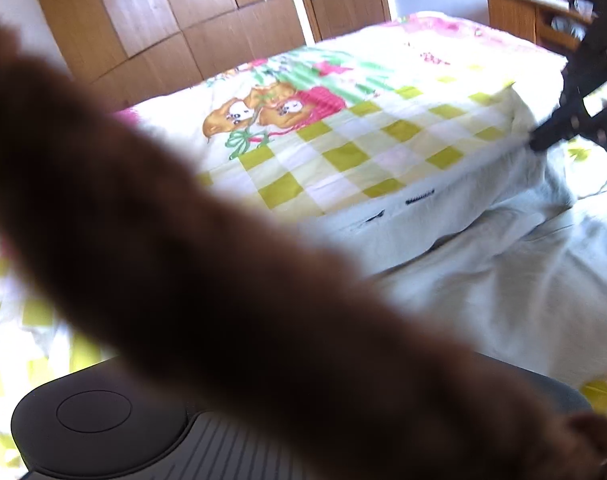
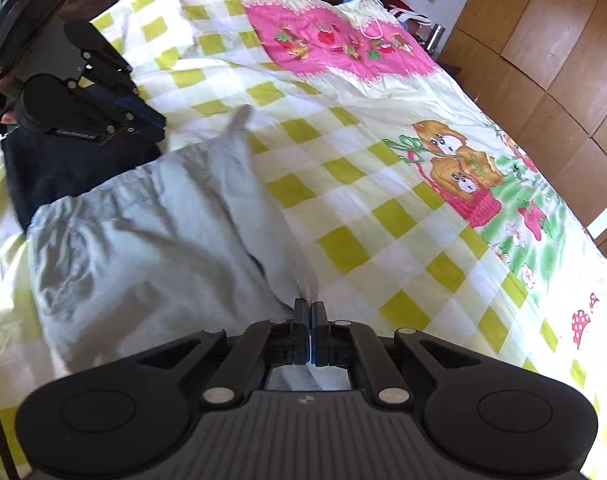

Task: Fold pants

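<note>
Light grey pants (image 2: 151, 236) lie rumpled on the checked quilt. My right gripper (image 2: 310, 305) is shut on one edge of them at the near side. From the left wrist view, the right gripper (image 1: 540, 143) holds that edge raised, and the pants (image 1: 483, 264) hang from it as a sheet. My left gripper (image 2: 149, 114) hovers at the far left over a dark navy garment (image 2: 63, 168), beside the pants' far edge. Its fingers are hidden in its own view by a blurred brown fuzzy shape (image 1: 223, 280), perhaps a sleeve.
The bed's quilt (image 2: 383, 208) has yellow-green checks, pink panels and cartoon prints. Wooden wardrobe doors (image 1: 163, 20) run along the bed's far side. A wooden shelf with small items (image 1: 543, 16) stands by the wall. A white cord (image 2: 369, 12) lies near the bed's head.
</note>
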Motion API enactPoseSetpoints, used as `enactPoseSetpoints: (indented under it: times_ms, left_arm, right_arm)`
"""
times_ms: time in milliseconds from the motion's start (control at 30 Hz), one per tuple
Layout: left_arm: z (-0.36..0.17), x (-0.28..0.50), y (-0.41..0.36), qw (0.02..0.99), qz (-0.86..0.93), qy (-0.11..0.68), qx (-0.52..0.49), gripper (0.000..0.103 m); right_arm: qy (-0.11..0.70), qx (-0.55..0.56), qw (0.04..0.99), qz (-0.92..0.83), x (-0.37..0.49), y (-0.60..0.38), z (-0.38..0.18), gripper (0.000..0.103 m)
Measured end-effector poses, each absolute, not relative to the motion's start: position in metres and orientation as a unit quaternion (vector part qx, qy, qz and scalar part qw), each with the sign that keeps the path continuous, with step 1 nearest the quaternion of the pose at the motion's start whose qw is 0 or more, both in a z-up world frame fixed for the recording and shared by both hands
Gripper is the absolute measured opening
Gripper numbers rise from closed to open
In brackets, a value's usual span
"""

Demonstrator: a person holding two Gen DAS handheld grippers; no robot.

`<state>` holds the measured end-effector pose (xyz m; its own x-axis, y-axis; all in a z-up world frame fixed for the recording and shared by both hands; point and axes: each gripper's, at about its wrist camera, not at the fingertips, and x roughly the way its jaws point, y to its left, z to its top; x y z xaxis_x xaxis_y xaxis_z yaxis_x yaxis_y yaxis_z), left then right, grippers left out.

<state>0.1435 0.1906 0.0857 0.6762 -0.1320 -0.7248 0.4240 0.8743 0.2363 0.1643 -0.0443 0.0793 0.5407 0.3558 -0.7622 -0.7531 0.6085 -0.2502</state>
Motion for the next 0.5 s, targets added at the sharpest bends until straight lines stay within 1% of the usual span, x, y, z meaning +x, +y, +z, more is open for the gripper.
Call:
enactPoseSetpoints:
  times_ms: [133, 267, 333, 400, 500]
  left_arm:
    - [0.071, 0.088, 0.195, 0.896, -0.149, 0.375, 0.187, 0.006]
    - [0.043, 0.068, 0.199, 0.891, -0.14, 0.391, 0.181, 0.008]
    - [0.041, 0.067, 0.199, 0.898, -0.139, 0.381, 0.171, 0.013]
    - [0.044, 0.065, 0.194, 0.906, -0.133, 0.356, 0.185, 0.015]
    - [0.045, 0.064, 0.186, 0.91, -0.122, 0.324, 0.228, 0.027]
  right_arm:
    - [0.363, -0.281, 0.81, 0.364, 0.099, -0.041, 0.057, 0.019]
    - [0.38, -0.304, 0.792, 0.368, 0.074, -0.028, 0.023, 0.019]
    - [0.376, -0.333, 0.783, 0.368, 0.067, -0.018, 0.01, 0.019]
    - [0.366, -0.358, 0.777, 0.366, 0.063, -0.011, 0.002, 0.019]
    - [0.348, -0.371, 0.783, 0.358, 0.059, -0.005, 0.001, 0.019]
